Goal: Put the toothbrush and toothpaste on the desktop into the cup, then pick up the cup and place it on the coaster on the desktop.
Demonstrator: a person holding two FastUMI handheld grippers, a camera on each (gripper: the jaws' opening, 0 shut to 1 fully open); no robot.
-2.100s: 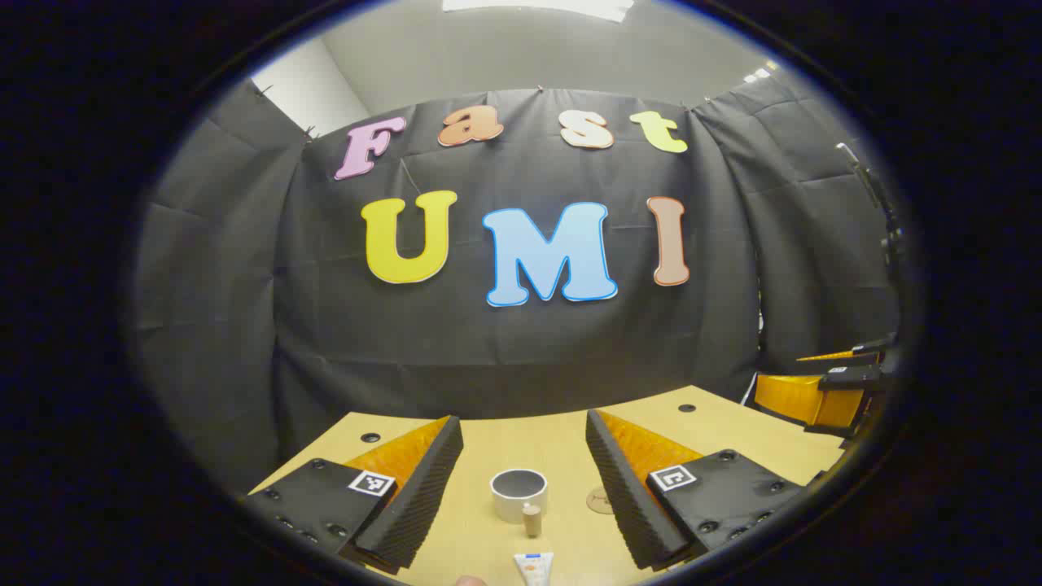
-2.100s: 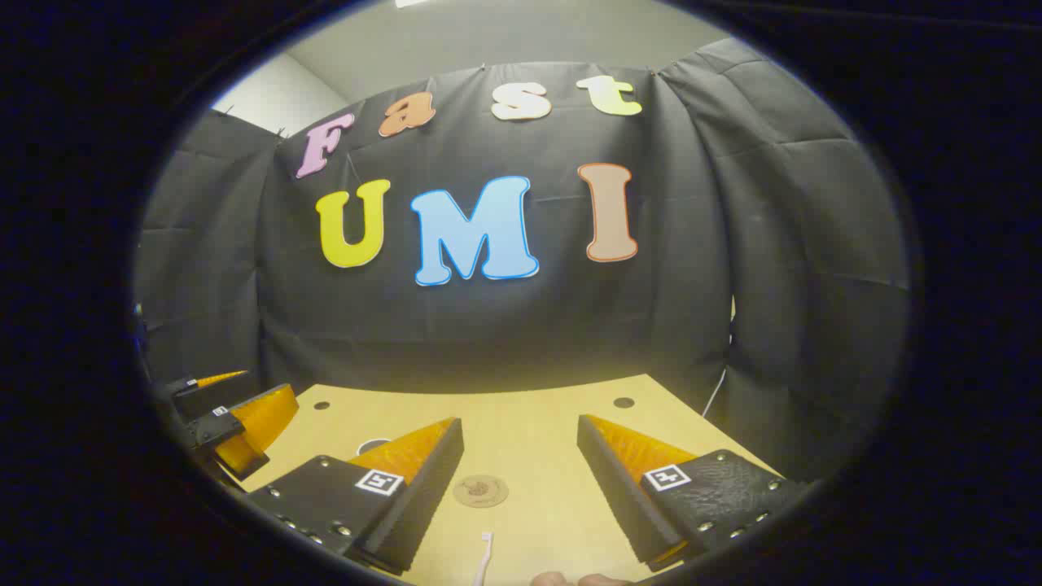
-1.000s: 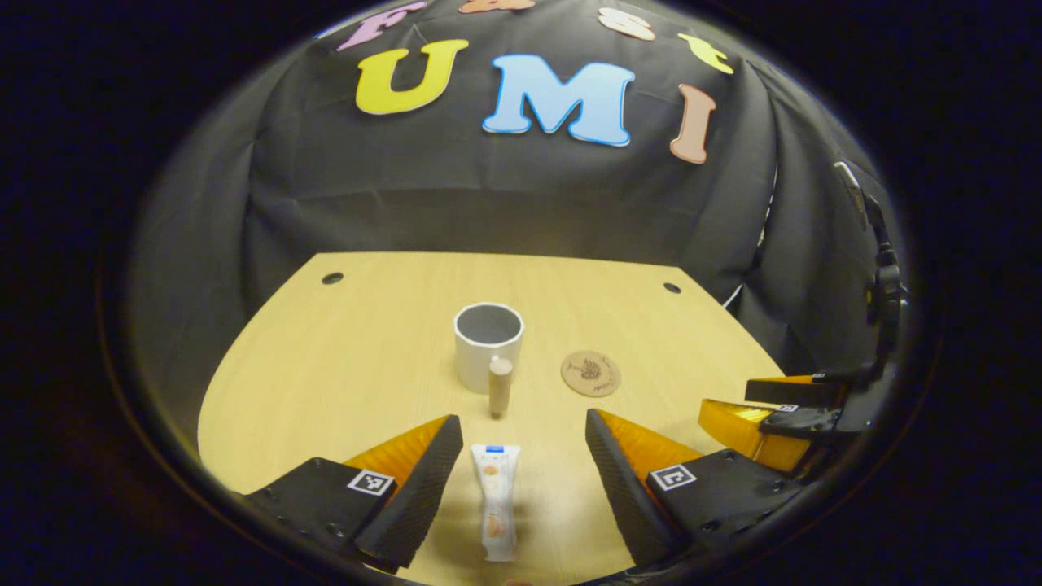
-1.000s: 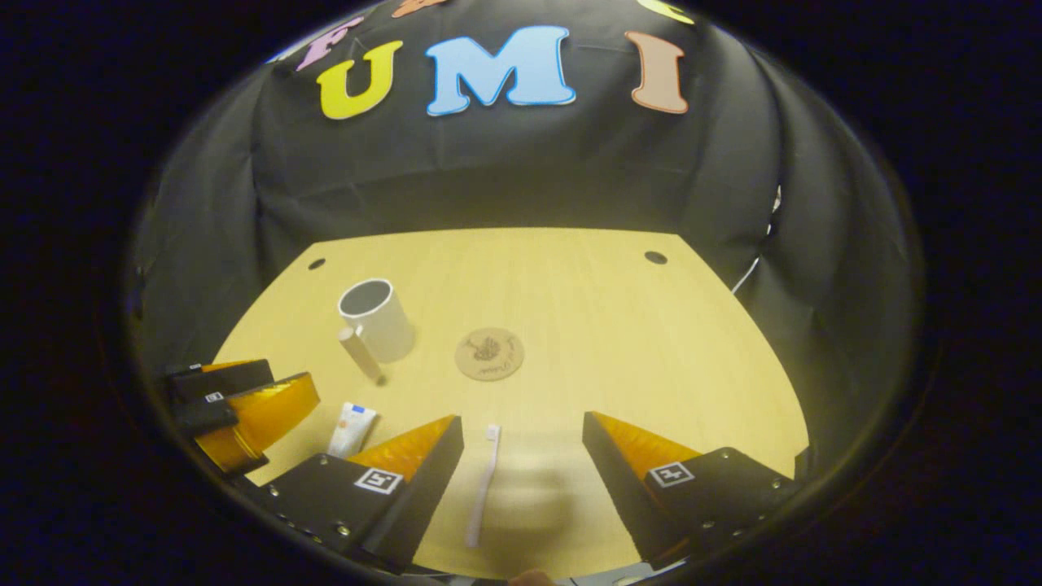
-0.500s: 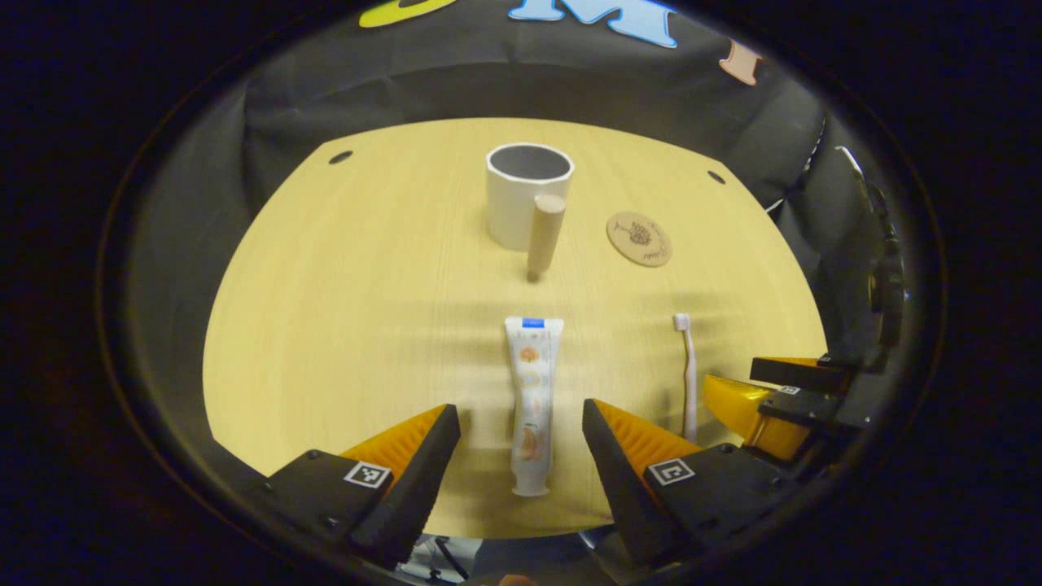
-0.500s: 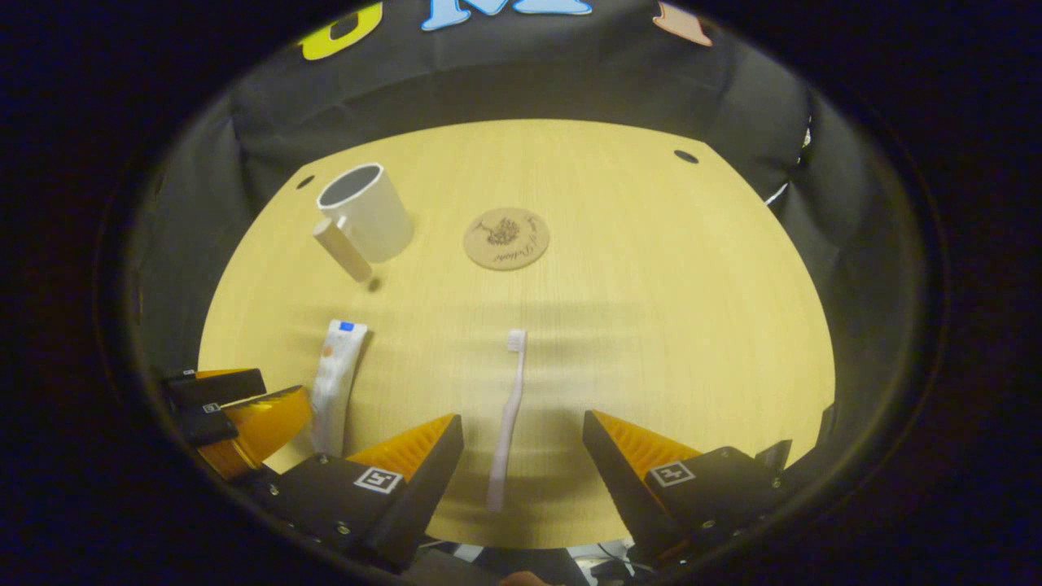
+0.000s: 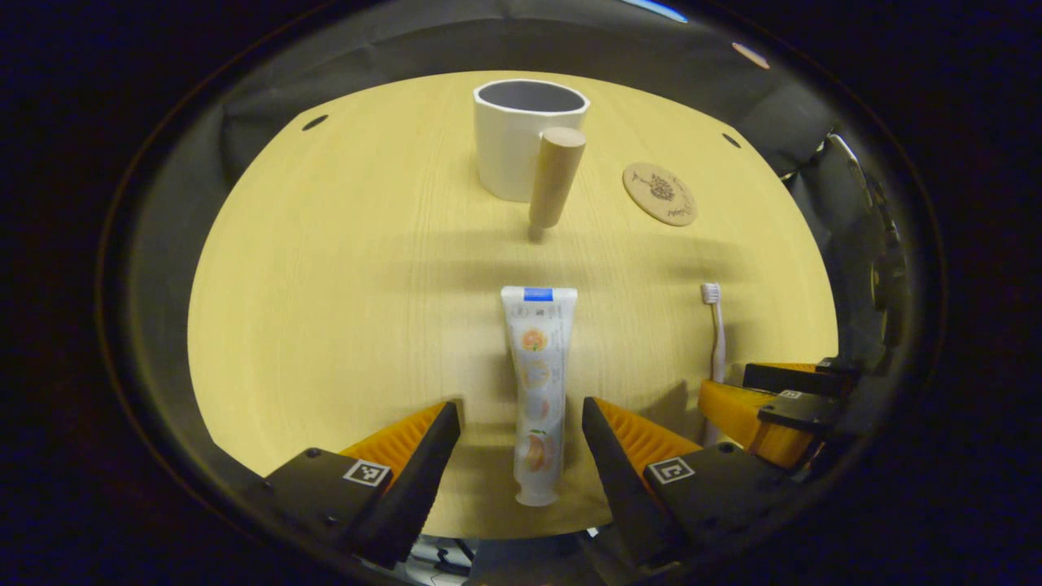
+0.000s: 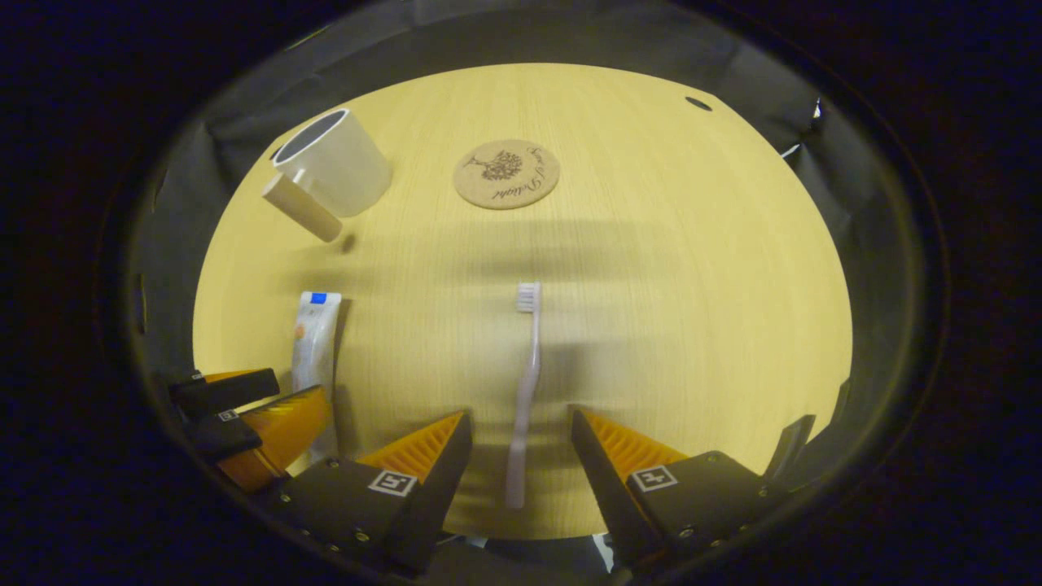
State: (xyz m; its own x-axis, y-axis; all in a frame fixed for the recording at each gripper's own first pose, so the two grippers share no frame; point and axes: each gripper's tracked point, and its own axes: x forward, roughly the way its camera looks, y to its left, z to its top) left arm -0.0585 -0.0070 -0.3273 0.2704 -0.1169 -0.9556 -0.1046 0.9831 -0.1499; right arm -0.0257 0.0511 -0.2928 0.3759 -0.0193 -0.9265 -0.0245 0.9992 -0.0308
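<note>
We see the left gripper (image 7: 521,439) spread wide around the toothpaste tube (image 7: 536,391). The right gripper (image 8: 521,456) is spread around the toothbrush (image 8: 525,391), contact seemingly none.

A light wooden tabletop (image 7: 326,268) with small dark round holes near its far corners carries four things. A white cylindrical cup with a wooden peg handle (image 7: 521,142) stands at the far side, a round cork coaster (image 7: 660,193) beside it. Nearer lie a white toothpaste tube (image 7: 536,382) and a pale plastic toothbrush (image 8: 525,382), side by side, apart.
</note>
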